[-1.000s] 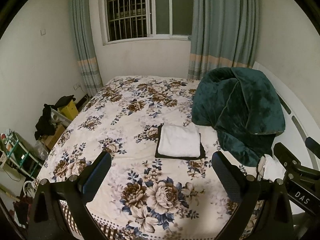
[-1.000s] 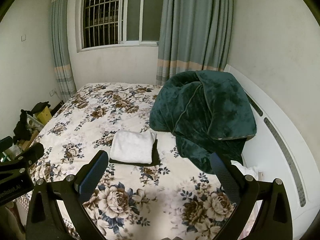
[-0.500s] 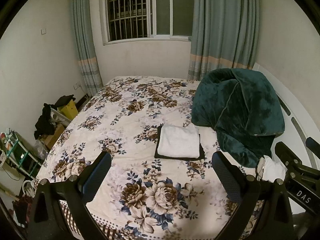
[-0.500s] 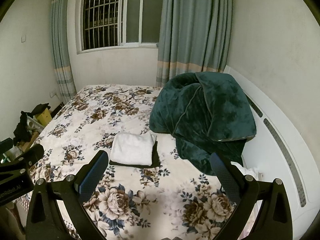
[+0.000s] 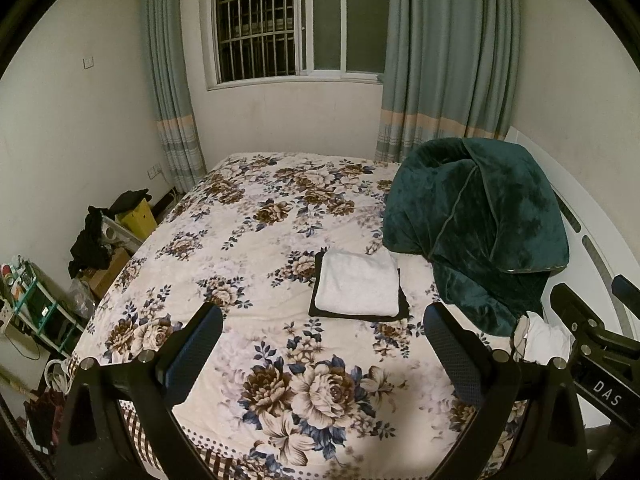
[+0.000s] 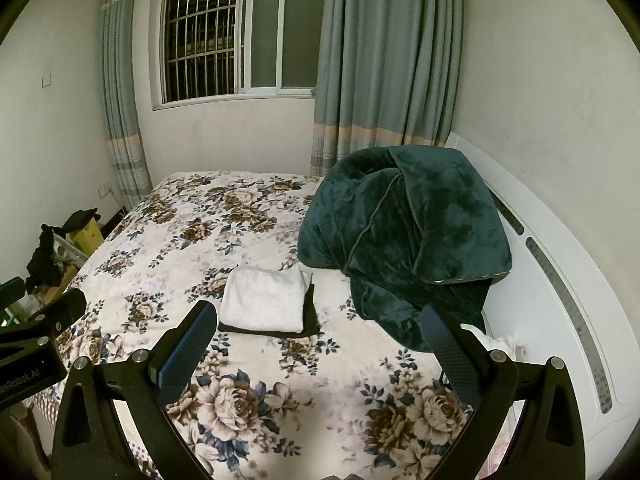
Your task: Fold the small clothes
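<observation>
So there's a bed [image 5: 248,248] with a floral cover filling most of both views, and a big dark green plush blanket [image 5: 476,224] heaped on its right side by the white headboard [image 6: 560,280]. Near the middle of the bed sits a folded white towel [image 5: 358,284] stacked on a folded black garment [image 5: 403,308] — just left of the blanket. Left hand-held gripper [image 5: 322,344] and right hand-held gripper [image 6: 318,340] both hang above the near end of the bed, jaws spread wide, holding nothing.

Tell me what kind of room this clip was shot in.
A home bedroom: a bed with a floral bedspread, a dark green blanket heaped against the white headboard, and a curtained, barred window.
</observation>
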Available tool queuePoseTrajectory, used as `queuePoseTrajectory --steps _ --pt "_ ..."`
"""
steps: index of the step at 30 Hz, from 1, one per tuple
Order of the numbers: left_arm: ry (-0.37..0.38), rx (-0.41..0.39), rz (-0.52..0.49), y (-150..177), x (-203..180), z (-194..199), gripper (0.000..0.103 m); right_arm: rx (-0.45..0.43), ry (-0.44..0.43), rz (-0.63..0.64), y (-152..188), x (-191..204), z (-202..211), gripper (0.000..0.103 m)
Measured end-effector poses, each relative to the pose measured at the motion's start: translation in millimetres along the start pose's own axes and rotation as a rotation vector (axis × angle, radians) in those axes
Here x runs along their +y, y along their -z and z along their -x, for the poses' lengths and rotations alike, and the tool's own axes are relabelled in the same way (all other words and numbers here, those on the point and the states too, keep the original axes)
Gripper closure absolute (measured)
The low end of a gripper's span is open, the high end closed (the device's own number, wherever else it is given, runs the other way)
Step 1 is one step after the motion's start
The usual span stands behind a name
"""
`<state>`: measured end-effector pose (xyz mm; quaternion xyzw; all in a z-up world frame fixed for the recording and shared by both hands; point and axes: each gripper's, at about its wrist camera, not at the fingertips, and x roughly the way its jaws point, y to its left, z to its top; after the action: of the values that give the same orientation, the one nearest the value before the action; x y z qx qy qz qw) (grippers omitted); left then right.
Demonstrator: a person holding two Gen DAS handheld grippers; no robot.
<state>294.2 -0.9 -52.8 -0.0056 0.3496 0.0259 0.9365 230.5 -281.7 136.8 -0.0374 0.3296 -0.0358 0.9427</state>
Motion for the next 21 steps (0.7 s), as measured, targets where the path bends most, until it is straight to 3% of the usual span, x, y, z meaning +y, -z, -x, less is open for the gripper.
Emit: queuePoseTrajectory --steps 21 --pt "0.002 -0.002 0.005 -0.8 0.0 0.5 0.0 -0.003 0.001 -0.002 -1.9 0.5 0.0 0.0"
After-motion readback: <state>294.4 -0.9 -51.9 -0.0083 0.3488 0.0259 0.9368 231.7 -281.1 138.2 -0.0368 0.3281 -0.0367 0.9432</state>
